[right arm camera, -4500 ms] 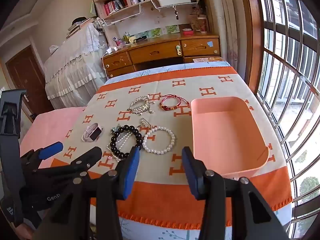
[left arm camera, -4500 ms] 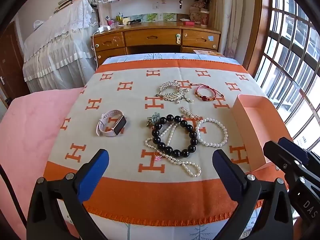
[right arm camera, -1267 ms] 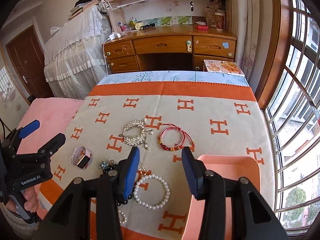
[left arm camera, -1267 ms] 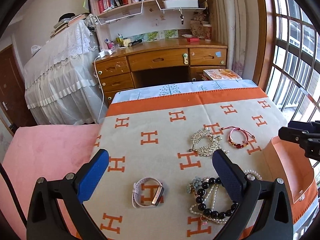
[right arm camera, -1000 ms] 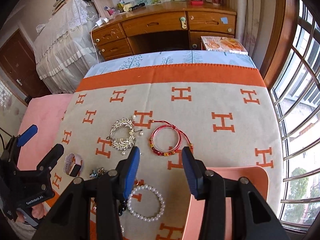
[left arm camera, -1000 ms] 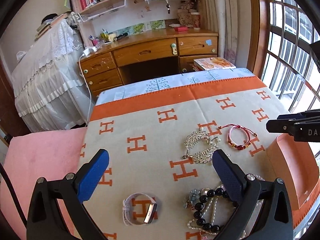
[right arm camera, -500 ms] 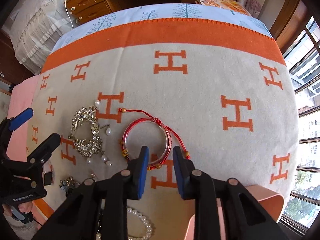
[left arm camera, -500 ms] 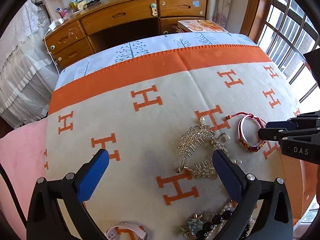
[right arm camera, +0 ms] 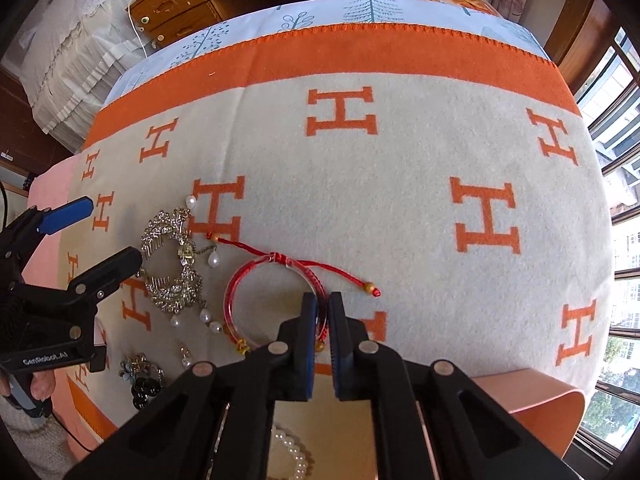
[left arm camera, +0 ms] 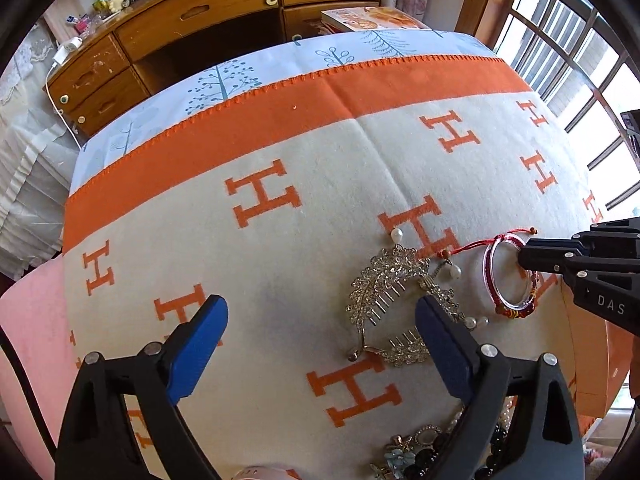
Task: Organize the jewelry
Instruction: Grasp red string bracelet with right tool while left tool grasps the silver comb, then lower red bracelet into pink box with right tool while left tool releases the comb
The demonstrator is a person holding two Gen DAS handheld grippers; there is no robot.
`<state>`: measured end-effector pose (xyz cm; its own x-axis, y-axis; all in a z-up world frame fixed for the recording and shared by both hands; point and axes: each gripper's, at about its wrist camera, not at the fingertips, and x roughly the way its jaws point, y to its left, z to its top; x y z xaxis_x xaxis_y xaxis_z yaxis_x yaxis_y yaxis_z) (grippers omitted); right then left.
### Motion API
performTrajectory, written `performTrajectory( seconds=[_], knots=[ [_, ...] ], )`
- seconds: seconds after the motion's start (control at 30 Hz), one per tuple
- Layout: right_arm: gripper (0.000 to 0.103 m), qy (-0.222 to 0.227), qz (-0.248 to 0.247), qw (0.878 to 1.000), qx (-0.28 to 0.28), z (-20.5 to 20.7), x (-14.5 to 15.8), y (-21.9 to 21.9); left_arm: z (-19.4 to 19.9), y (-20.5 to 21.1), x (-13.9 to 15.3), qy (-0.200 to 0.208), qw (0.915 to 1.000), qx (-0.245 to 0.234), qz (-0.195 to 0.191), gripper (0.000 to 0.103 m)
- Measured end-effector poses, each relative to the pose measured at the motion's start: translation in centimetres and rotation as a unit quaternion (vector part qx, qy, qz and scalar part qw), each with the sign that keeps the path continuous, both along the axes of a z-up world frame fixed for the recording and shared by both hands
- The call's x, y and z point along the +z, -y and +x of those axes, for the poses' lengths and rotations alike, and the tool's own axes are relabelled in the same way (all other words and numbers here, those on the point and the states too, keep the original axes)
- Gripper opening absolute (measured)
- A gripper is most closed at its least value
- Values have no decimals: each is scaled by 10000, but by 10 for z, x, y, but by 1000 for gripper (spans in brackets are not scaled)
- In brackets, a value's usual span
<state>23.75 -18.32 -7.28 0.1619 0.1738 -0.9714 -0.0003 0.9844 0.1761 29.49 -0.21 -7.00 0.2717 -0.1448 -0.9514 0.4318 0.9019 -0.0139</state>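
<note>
A red bracelet (right arm camera: 256,280) with a red cord and gold beads lies on the orange-and-cream H-pattern blanket (right arm camera: 400,200). My right gripper (right arm camera: 322,304) is shut on the bracelet's right rim; it shows in the left wrist view (left arm camera: 524,258) at the bracelet (left arm camera: 496,304). A silver hair comb with pearls (left arm camera: 384,300) lies left of the bracelet, also in the right wrist view (right arm camera: 172,260). My left gripper (left arm camera: 320,320) is open and empty, its right finger over the comb. Black beads and a flower piece (left arm camera: 416,460) lie nearer.
A peach tray (right arm camera: 540,396) sits at the blanket's near right corner. A white pearl bracelet (right arm camera: 296,456) lies under my right gripper. A wooden desk with drawers (left arm camera: 200,20) stands beyond the bed, windows (left arm camera: 580,60) to the right.
Both grippers moved forward and down toward the blanket. My right gripper's fingers closed from open onto the red bracelet's rim. My left gripper stayed open and came over the silver comb.
</note>
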Motion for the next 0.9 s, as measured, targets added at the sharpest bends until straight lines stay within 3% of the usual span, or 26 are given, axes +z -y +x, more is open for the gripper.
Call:
performTrajectory(
  seconds=[0.5,0.57,0.67,0.77,0.8,0.9],
  knots=[
    [6,44,197,9998,-63,-3,0,9,10,13,-26,-134,9993,-273,199,94],
    [6,53,220,9997,-72,-3,0,10,13,16,-29,-171,9992,-282,204,90],
    [6,59,252,9996,-84,-3,0,12,18,16,-27,-235,9995,-209,11,78],
    [6,81,256,9996,-82,-4,0,12,19,17,-21,-144,9997,-176,-58,49],
    [6,94,252,9996,-76,-4,0,12,19,17,-19,-134,9998,-134,-78,29],
    [6,137,244,9996,-78,-5,0,11,21,14,-16,-200,9997,57,-130,26]
  ],
)
